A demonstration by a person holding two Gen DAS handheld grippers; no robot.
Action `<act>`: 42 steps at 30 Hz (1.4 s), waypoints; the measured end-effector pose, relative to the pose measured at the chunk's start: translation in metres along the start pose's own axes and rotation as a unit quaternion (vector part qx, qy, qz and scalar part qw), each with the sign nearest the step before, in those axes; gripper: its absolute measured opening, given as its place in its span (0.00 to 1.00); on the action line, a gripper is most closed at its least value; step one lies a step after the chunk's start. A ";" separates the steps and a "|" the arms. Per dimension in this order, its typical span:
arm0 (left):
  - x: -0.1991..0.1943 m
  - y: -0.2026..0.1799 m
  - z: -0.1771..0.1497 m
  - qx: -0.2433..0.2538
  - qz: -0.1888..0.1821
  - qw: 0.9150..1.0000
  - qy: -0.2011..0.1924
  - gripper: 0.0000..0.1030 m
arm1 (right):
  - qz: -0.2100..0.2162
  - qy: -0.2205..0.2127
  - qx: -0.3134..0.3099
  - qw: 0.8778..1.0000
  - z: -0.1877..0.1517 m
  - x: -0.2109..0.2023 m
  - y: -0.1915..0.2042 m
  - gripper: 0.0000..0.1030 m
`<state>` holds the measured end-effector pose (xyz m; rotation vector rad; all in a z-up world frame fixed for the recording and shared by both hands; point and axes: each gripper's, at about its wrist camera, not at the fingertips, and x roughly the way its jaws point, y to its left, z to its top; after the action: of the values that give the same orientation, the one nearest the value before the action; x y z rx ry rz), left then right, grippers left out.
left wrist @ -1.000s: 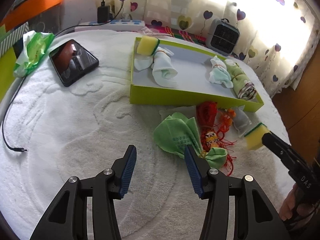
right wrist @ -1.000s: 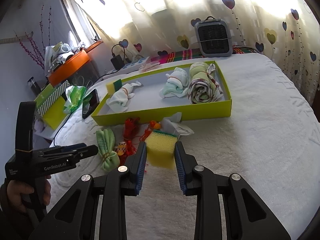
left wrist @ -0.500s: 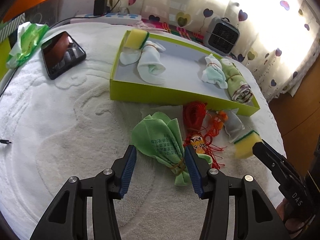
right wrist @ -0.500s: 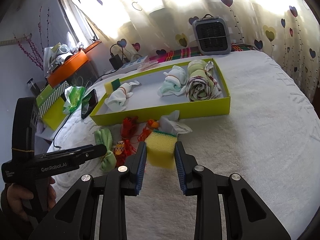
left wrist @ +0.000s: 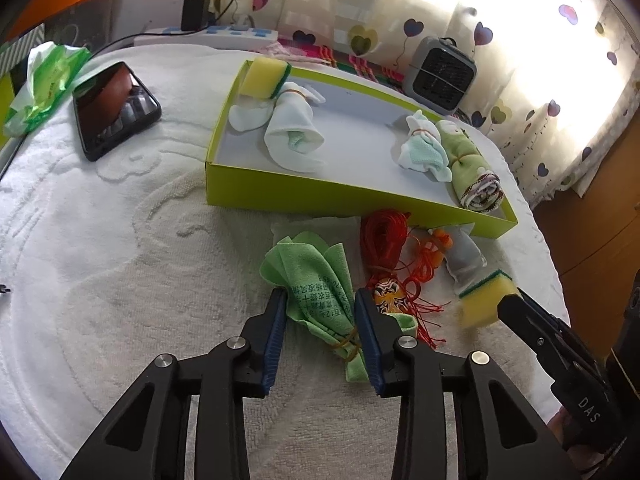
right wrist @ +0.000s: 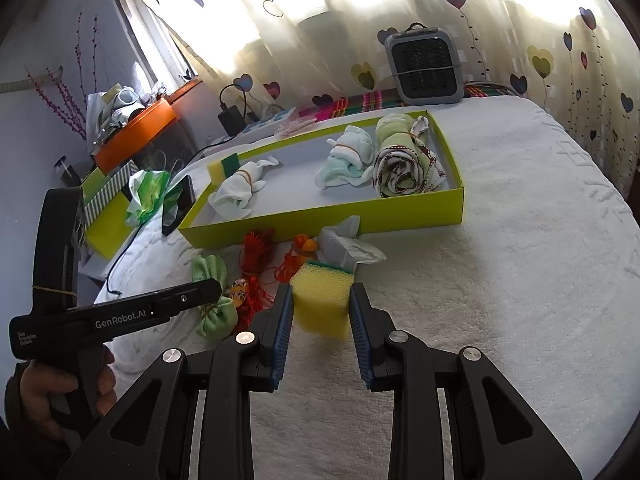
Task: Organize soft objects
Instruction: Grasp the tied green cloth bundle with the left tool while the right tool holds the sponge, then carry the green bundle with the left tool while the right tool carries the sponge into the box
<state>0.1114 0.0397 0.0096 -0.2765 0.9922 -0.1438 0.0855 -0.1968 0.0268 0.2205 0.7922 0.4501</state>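
Left wrist view shows us partway: four bundles sit in the green tray, our left gripper is closing around the green cloth, our right gripper clamps a yellow sponge, and red tassels and a grey pouch remain on the bedspread.

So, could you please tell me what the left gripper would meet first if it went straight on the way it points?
The green cloth bundle: it already lies between the closing jaws of the left gripper, probably with the white towel beneath.
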 end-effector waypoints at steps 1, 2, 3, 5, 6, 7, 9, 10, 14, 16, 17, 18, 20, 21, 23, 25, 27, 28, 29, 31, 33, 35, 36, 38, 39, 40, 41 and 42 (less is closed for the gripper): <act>0.000 -0.001 0.000 0.002 -0.003 1.000 0.000 0.27 | 0.000 0.000 0.000 1.000 0.000 0.000 0.000 0.29; 0.000 -0.002 0.000 0.002 -0.006 1.000 -0.001 0.25 | 0.000 0.001 0.000 1.000 0.000 0.001 0.000 0.29; 0.000 -0.002 -0.001 0.003 -0.006 1.000 -0.002 0.24 | 0.000 0.001 0.000 1.000 0.000 0.000 0.000 0.29; -0.001 -0.004 -0.001 0.007 -0.007 1.000 -0.004 0.21 | -0.001 -0.001 0.000 1.000 0.000 0.000 0.000 0.29; -0.002 -0.004 -0.001 0.008 -0.008 1.000 -0.007 0.19 | -0.001 0.000 0.000 1.000 -0.001 0.001 0.000 0.29; -0.003 -0.004 -0.002 0.009 -0.008 1.000 -0.009 0.18 | -0.001 0.000 0.000 1.000 -0.001 0.001 0.000 0.29; -0.004 -0.003 -0.002 0.011 -0.006 1.000 -0.012 0.17 | -0.001 0.001 0.000 1.000 -0.001 0.001 0.000 0.29; -0.004 -0.003 -0.002 0.012 -0.006 1.000 -0.011 0.17 | -0.001 0.000 0.000 1.000 0.000 0.001 0.000 0.29; -0.006 -0.003 -0.002 0.018 -0.002 1.000 -0.012 0.17 | -0.001 0.000 0.000 1.000 -0.001 0.001 0.000 0.29; -0.008 -0.003 -0.003 0.023 0.003 1.000 -0.015 0.17 | -0.001 0.000 0.000 1.000 0.000 0.001 0.000 0.29; -0.011 -0.003 -0.003 0.028 0.007 0.999 -0.020 0.17 | -0.001 0.000 0.000 1.000 -0.001 0.000 0.000 0.29; -0.013 -0.004 -0.004 0.032 0.010 0.999 -0.023 0.17 | -0.001 -0.001 0.000 1.000 0.000 0.000 0.000 0.29; -0.016 -0.003 -0.003 0.035 0.011 0.999 -0.026 0.16 | -0.001 0.000 -0.001 1.000 0.000 0.001 0.000 0.29; -0.018 -0.003 -0.003 0.038 0.015 0.999 -0.029 0.16 | -0.001 0.001 -0.001 1.000 -0.001 0.001 0.001 0.29; -0.022 -0.003 -0.004 0.045 0.022 0.998 -0.035 0.16 | -0.002 0.001 -0.002 1.000 -0.002 0.002 0.001 0.29; -0.025 -0.002 -0.004 0.049 0.021 0.998 -0.037 0.16 | -0.003 0.001 -0.003 1.000 -0.003 0.002 0.002 0.29; -0.027 -0.002 -0.005 0.057 0.027 0.997 -0.040 0.16 | -0.005 0.000 -0.005 1.000 -0.003 0.001 0.004 0.29; -0.028 -0.002 -0.005 0.060 0.028 0.997 -0.040 0.16 | -0.005 0.000 -0.005 1.000 -0.003 0.001 0.004 0.29; -0.029 -0.002 -0.005 0.062 0.028 0.997 -0.040 0.16 | -0.006 0.000 -0.005 1.000 -0.004 0.001 0.005 0.29; -0.030 -0.001 -0.005 0.068 0.030 0.996 -0.041 0.16 | -0.006 0.000 -0.006 1.000 -0.003 0.000 0.006 0.29; -0.032 0.000 -0.004 0.072 0.033 0.996 -0.042 0.16 | -0.007 0.000 -0.006 1.000 -0.003 0.000 0.007 0.29; -0.032 0.000 -0.005 0.077 0.035 0.996 -0.041 0.16 | -0.007 0.001 -0.007 1.000 -0.003 -0.001 0.009 0.29; -0.032 0.001 -0.005 0.079 0.036 0.995 -0.041 0.16 | -0.007 0.001 -0.006 1.000 -0.003 0.000 0.009 0.29; -0.032 0.002 -0.005 0.083 0.036 0.995 -0.040 0.16 | -0.008 0.000 -0.007 1.000 -0.003 -0.001 0.010 0.29; -0.032 0.002 -0.005 0.085 0.037 0.995 -0.039 0.16 | -0.007 0.001 -0.006 1.000 -0.002 0.000 0.009 0.29; -0.031 0.002 -0.005 0.086 0.038 0.995 -0.039 0.16 | -0.007 0.001 -0.006 1.000 -0.003 0.000 0.010 0.29; -0.031 0.002 -0.005 0.087 0.037 0.995 -0.039 0.16 | -0.008 0.001 -0.007 1.000 -0.003 0.000 0.010 0.29; -0.031 0.002 -0.005 0.087 0.035 0.995 -0.038 0.16 | -0.008 0.001 -0.007 1.000 -0.002 0.000 0.010 0.29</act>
<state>0.0902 0.0487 0.0316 -0.0864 0.9055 -0.1532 0.0804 -0.1878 0.0290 0.2000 0.7916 0.4402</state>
